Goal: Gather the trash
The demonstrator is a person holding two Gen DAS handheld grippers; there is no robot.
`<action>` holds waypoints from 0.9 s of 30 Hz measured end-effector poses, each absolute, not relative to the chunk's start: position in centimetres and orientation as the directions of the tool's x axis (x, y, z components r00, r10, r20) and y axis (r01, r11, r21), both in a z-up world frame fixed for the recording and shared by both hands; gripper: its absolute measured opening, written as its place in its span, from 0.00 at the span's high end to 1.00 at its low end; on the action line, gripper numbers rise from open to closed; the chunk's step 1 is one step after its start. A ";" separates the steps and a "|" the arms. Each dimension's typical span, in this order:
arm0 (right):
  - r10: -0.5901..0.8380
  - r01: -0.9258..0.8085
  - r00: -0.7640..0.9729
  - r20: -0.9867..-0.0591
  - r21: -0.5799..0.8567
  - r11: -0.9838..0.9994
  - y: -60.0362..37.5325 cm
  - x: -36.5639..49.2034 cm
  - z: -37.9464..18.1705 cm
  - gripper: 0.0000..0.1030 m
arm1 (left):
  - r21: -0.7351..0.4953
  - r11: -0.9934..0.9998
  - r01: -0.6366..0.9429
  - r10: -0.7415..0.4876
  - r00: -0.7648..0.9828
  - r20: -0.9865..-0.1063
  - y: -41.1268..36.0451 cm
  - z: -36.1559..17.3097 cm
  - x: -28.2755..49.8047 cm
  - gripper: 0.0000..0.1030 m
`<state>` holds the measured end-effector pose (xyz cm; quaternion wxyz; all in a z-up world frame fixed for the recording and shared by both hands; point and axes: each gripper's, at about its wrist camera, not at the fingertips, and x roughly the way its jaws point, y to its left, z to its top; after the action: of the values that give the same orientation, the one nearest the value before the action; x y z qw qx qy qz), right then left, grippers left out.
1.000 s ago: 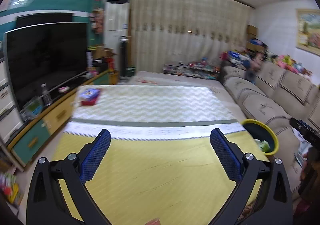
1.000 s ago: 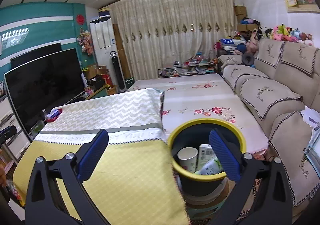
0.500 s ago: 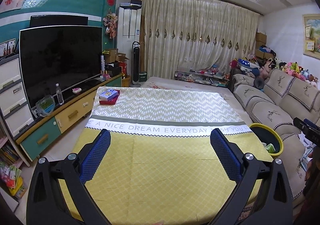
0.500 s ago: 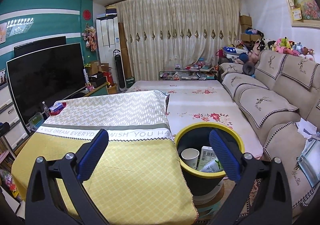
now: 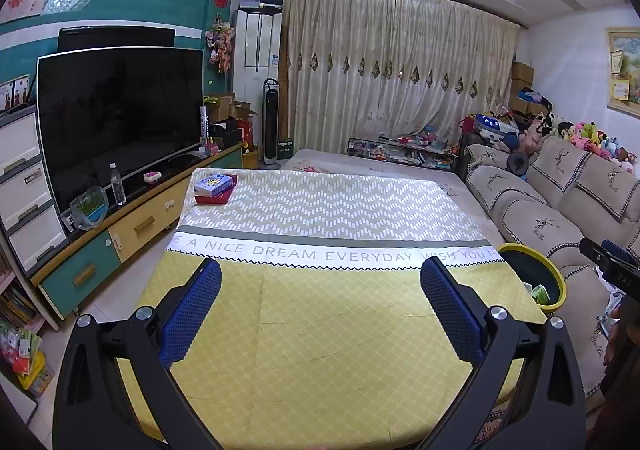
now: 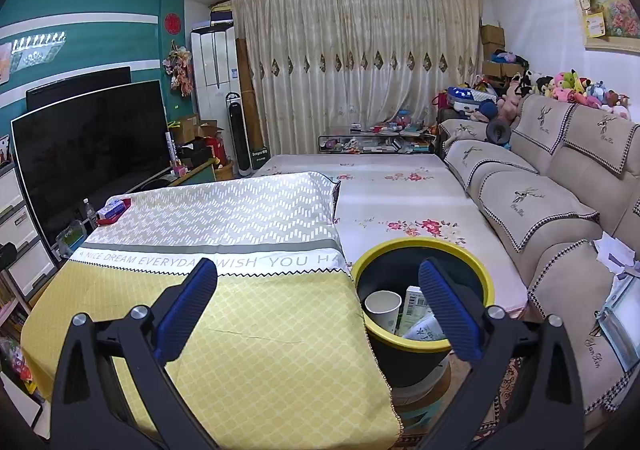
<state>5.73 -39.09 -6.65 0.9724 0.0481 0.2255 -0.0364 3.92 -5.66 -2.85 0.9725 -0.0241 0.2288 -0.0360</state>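
A black bin with a yellow rim [image 6: 424, 246] stands on the floor at the table's right edge; the same bin [image 5: 554, 274] shows at the right of the left wrist view. Inside it lie a white paper cup [image 6: 382, 304], a white carton [image 6: 412, 302] and other packaging. My right gripper [image 6: 318, 306] hangs open and empty above the table's right edge and the bin. My left gripper [image 5: 320, 308] is open and empty over the yellow part of the tablecloth [image 5: 332, 314].
A blue box on a red tray [image 5: 214, 186] sits at the table's far left corner. A TV [image 5: 116, 110] on a low cabinet runs along the left; a beige sofa [image 6: 560, 210] lines the right. A person's hand [image 5: 616, 334] with the other gripper is at the right edge.
Both grippers have pulled back and risen, so more of the table and room shows. Both stay open and empty; the bin's contents are unchanged.
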 end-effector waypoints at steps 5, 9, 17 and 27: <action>-0.047 0.091 0.896 -0.442 0.079 0.993 -39.0 5.7 -6.7 0.07 | -0.063 0.996 0.061 -0.083 0.893 -0.442 -5.9 -2.8 3.9 0.05; -0.047 0.091 0.895 -0.444 0.078 0.993 -39.0 5.8 -6.7 0.07 | -0.061 0.996 0.064 -0.084 0.895 -0.438 -5.7 -2.8 4.2 0.05; -0.047 0.092 0.895 -0.443 0.081 0.992 -38.9 5.9 -6.9 0.07 | -0.060 0.996 0.072 -0.092 0.892 -0.442 -5.9 -3.0 4.3 0.05; -0.047 0.094 0.895 -0.444 0.084 0.992 -39.2 6.0 -7.0 0.07 | -0.060 0.995 0.074 -0.093 0.892 -0.443 -5.8 -3.0 4.4 0.05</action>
<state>6.04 -39.15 -6.98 0.9719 0.0516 0.2266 -0.0362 4.44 -5.82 -3.00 0.9723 -0.0210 0.2289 -0.0427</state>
